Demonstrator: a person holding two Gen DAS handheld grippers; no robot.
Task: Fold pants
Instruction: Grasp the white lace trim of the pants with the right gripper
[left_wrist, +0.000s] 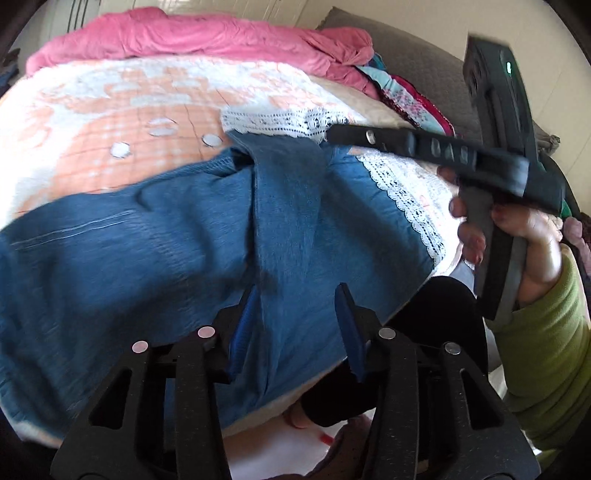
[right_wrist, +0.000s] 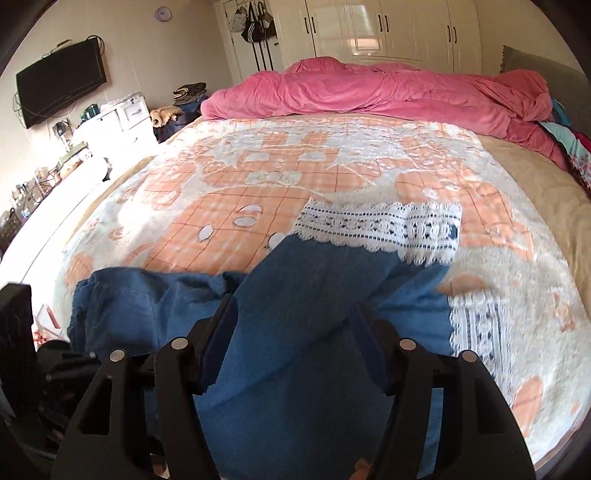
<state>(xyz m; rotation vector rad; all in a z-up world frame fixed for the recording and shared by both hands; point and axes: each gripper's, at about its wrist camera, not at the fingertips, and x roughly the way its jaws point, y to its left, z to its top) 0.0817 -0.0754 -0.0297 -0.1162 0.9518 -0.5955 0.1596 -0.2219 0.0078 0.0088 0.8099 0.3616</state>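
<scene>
Blue pants (left_wrist: 177, 251) with white lace cuffs (left_wrist: 406, 195) lie across the near edge of the bed. In the left wrist view my left gripper (left_wrist: 299, 299) is open, its fingers standing apart over the blue cloth, with a fold ridge running between them. My right gripper (left_wrist: 332, 134) reaches in from the right toward the far lace cuff. In the right wrist view the right gripper (right_wrist: 295, 314) has its fingers apart with a raised strip of blue pant leg (right_wrist: 306, 280) lying between them, ending in the lace cuff (right_wrist: 376, 229). The cloth hides its fingertips.
The bed carries an orange and white patterned blanket (right_wrist: 295, 170). A pink duvet (right_wrist: 369, 92) is heaped along the far side, with pillows (left_wrist: 410, 99) at the right. A TV (right_wrist: 61, 81) and dressers stand along the left wall, wardrobes at the back.
</scene>
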